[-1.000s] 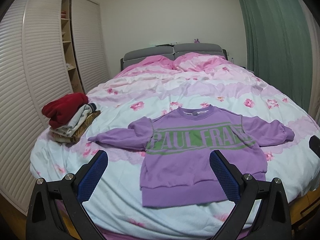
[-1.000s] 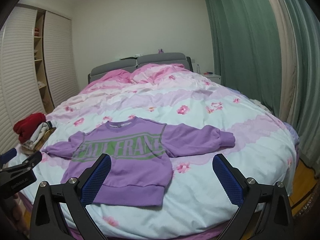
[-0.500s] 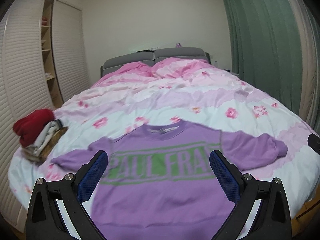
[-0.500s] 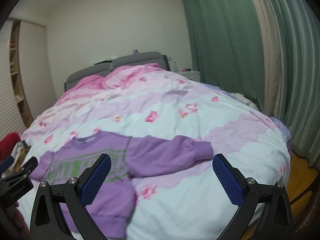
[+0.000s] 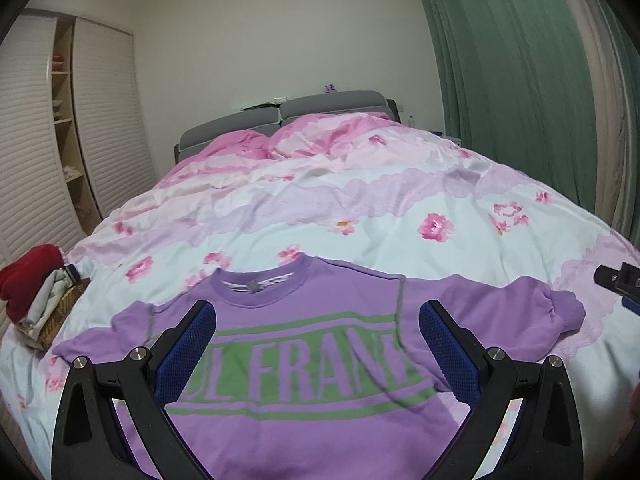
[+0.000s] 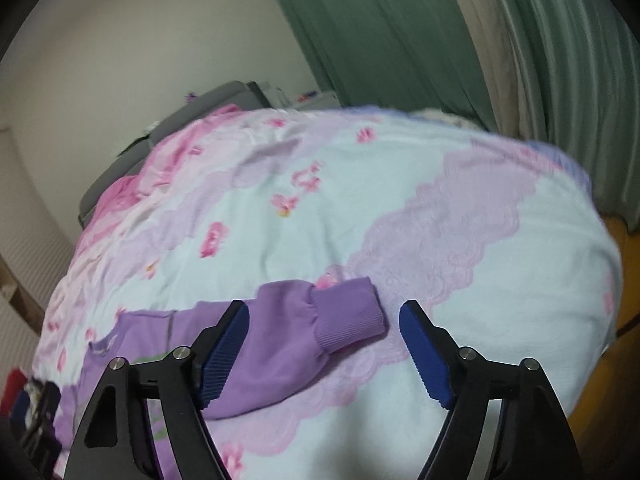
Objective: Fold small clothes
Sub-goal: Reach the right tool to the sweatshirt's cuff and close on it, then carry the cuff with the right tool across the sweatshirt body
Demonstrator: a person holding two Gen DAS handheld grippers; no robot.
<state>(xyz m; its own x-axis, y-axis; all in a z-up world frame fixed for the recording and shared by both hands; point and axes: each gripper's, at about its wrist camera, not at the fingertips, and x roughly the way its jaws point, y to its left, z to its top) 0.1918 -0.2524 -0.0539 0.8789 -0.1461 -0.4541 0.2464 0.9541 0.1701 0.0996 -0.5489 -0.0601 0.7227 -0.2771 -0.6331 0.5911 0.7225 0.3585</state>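
A small purple sweatshirt [image 5: 304, 364] with green lettering lies flat, front up, on the bed, sleeves spread to both sides. My left gripper [image 5: 316, 344] is open and empty, low over the chest of the sweatshirt. My right gripper [image 6: 324, 340] is open and empty, just above the ribbed cuff [image 6: 352, 316] of the sweatshirt's right-hand sleeve [image 6: 276, 344]; the cuff lies between the blue pads [image 6: 224, 352]. The right gripper's tip also shows at the right edge of the left wrist view [image 5: 618, 280].
The bed [image 5: 360, 208] has a pink and white floral duvet. A wicker basket [image 5: 60, 312] with folded clothes and a red garment [image 5: 28, 276] sits at its left edge. White louvred wardrobe [image 5: 108, 120] to the left, green curtains [image 5: 520, 80] to the right, wooden floor [image 6: 616, 320] beyond the bed's right side.
Both grippers have moved forward and down toward the bed. The left one now hangs over the sweatshirt's chest. The right one swung right and closed in on the sleeve cuff.
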